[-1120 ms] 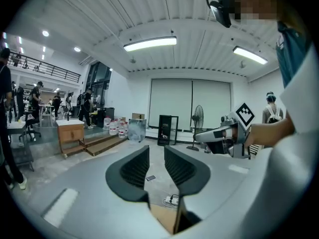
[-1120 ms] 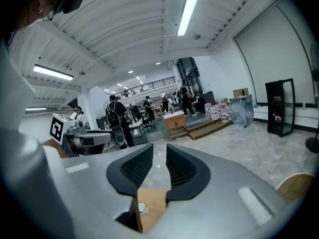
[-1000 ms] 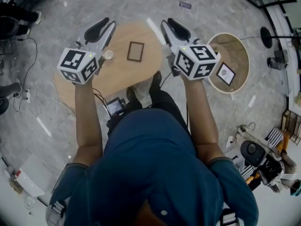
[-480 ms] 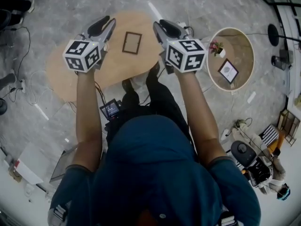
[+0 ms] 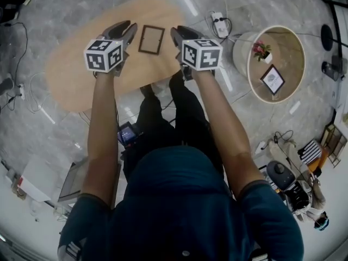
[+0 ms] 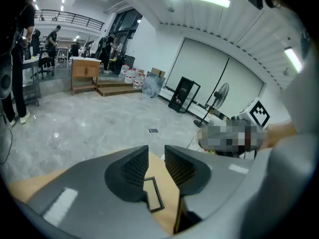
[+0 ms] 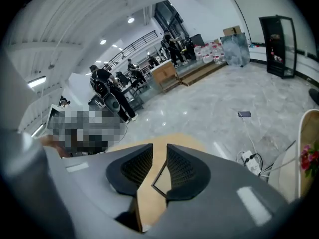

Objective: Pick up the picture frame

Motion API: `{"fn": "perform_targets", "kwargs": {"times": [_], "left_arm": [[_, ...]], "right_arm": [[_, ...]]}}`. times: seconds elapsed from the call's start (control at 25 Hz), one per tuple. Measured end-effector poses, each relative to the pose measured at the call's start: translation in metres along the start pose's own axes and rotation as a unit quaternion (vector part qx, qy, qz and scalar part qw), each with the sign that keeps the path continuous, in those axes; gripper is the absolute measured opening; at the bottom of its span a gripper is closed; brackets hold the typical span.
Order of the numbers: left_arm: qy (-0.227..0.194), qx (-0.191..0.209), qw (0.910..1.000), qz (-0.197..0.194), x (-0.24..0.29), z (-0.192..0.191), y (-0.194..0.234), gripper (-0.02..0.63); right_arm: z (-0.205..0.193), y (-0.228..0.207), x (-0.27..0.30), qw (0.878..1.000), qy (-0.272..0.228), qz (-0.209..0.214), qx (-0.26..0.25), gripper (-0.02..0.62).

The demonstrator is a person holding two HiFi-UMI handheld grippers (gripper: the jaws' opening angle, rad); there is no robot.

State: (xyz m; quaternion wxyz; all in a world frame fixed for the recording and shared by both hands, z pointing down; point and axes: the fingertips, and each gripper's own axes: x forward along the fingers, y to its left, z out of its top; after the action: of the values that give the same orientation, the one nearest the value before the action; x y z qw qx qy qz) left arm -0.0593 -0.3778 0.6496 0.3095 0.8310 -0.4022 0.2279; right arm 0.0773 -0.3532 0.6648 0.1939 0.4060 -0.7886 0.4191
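Note:
A dark-rimmed picture frame (image 5: 151, 39) lies flat on the oval wooden table (image 5: 81, 75). In the head view it sits between my two grippers, touched by neither. My left gripper (image 5: 129, 28) hovers just left of the frame with its jaws a little apart and opening, nothing between them. My right gripper (image 5: 175, 33) hovers just right of it, also with a narrow gap and nothing held. Through the left gripper (image 6: 156, 161) I see the picture frame (image 6: 153, 194) below the jaw gap. The right gripper (image 7: 159, 163) shows the picture frame's (image 7: 162, 179) corner on the tabletop.
A round side table (image 5: 288, 48) at the right carries a flower pot (image 5: 262, 50) and a second small frame (image 5: 272, 79). A power strip (image 5: 220, 23) with cables lies on the marble floor. The person's legs stand at the table's near edge.
Both grippers have come down towards the table and now flank the picture frame closely. The left jaws have parted slightly.

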Motion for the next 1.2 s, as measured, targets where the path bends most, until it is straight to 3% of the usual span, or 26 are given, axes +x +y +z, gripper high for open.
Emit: {"fn": "perform_targets", "kwargs": {"times": [0.32, 0.64, 1.2], "left_arm": [[0.083, -0.048, 0.9954, 0.007, 0.068, -0.099, 0.035, 0.104], [0.133, -0.085, 0.9872, 0.023, 0.119, -0.168, 0.058, 0.117], [0.183, -0.113, 0.9754, 0.049, 0.153, -0.23, 0.084, 0.153]], "right_arm": [[-0.068, -0.043, 0.077, 0.997, 0.057, -0.01, 0.059, 0.069], [-0.132, -0.075, 0.139, 0.989, 0.118, -0.009, 0.086, 0.071], [-0.188, -0.086, 0.194, 0.979, 0.171, 0.001, 0.108, 0.078]]}}
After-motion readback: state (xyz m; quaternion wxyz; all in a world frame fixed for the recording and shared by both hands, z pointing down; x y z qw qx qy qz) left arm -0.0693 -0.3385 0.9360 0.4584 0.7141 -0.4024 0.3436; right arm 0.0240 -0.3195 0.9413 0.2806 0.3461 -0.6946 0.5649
